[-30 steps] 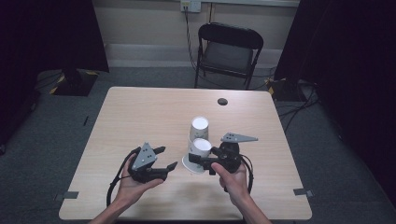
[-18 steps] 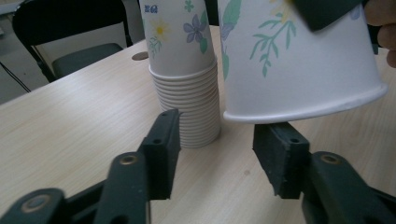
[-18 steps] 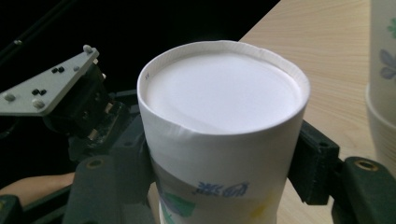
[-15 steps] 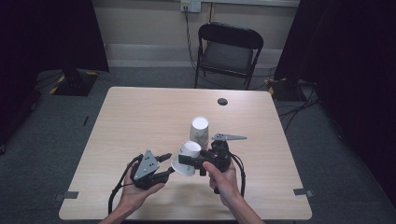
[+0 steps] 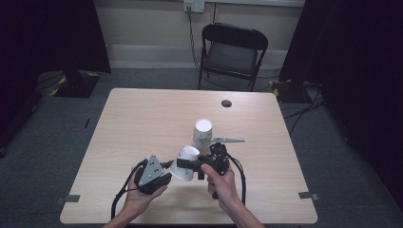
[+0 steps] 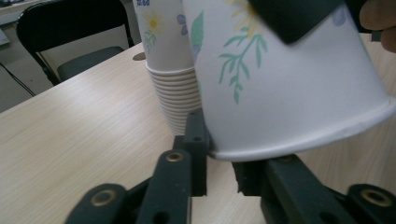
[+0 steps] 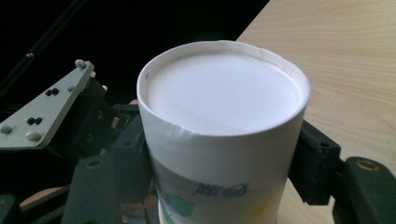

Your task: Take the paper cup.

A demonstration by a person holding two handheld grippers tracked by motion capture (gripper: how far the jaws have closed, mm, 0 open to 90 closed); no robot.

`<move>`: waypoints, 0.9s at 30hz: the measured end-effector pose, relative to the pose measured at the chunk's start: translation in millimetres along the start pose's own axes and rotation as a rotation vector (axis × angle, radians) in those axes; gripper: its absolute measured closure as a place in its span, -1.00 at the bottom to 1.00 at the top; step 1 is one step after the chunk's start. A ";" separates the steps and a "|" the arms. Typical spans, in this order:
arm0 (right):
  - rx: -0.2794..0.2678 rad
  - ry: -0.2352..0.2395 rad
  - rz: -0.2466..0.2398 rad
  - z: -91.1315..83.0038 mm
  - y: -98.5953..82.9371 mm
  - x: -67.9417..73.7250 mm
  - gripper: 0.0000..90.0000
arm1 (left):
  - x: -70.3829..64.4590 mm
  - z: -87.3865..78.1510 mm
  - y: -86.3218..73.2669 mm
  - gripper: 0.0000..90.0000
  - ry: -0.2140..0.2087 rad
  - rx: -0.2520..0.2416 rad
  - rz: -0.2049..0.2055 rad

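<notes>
Thin paper makes the cup (image 7: 219, 140) light and easily crushed; it is clamped across its wall by the right gripper (image 5: 187, 165). At its rim the left gripper (image 6: 219, 175) is nearly closed, not visibly pinching. Beyond, the stack (image 5: 202, 133) stands.

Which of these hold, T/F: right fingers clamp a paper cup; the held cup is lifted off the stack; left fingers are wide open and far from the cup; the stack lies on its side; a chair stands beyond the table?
1. The right gripper clamps a paper cup. True.
2. That cup is off the stack of cups. True.
3. The left gripper is wide open, far from the cup. False: its fingers sit at the cup's rim.
4. The stack lies on its side. False: it stands upside down on the table.
5. A chair stands beyond the table. True.
</notes>
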State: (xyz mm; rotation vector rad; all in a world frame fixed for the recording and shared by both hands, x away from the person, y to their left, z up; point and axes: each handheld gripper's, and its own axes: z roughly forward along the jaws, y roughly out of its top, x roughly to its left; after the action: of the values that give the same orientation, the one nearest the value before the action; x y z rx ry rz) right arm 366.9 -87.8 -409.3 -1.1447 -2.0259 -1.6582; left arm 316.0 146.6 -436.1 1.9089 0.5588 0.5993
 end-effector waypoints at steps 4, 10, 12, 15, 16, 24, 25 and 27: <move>-0.004 0.009 0.011 0.3 -1.4 -1.2 -0.32 | 1.3 0.1 0.5 0.84 -0.019 0.006 -0.013; -0.014 0.009 0.019 -0.1 -1.8 -1.6 -0.40 | 1.3 0.4 1.0 0.88 -0.038 0.006 -0.031; -0.017 0.000 0.005 -0.5 -1.8 -1.7 -0.47 | 1.3 0.4 1.0 0.88 -0.043 0.009 -0.031; -0.028 -0.019 -0.024 -2.4 -1.7 -1.1 -0.57 | 1.4 0.7 1.1 0.88 -0.065 0.007 -0.042; -0.035 -0.035 -0.047 -3.6 -1.8 0.3 -0.59 | 1.1 0.9 0.5 0.88 -0.078 0.009 -0.045; -0.067 -0.052 -0.142 -10.1 0.4 6.8 -0.60 | 0.2 0.1 -0.1 0.89 -0.136 0.018 -0.063; -0.069 -0.039 -0.150 -11.3 1.4 7.1 -0.57 | 0.1 0.1 -0.2 0.89 -0.142 0.020 -0.067; -0.075 -0.050 -0.191 -14.6 3.7 9.3 -0.56 | 0.4 1.2 -0.8 0.89 -0.159 0.022 -0.074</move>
State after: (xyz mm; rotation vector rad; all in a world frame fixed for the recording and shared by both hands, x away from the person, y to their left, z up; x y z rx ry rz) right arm 359.9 -97.5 -396.3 -1.0545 -2.1810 -1.8264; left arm 317.0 146.3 -437.2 1.9275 0.5325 0.3907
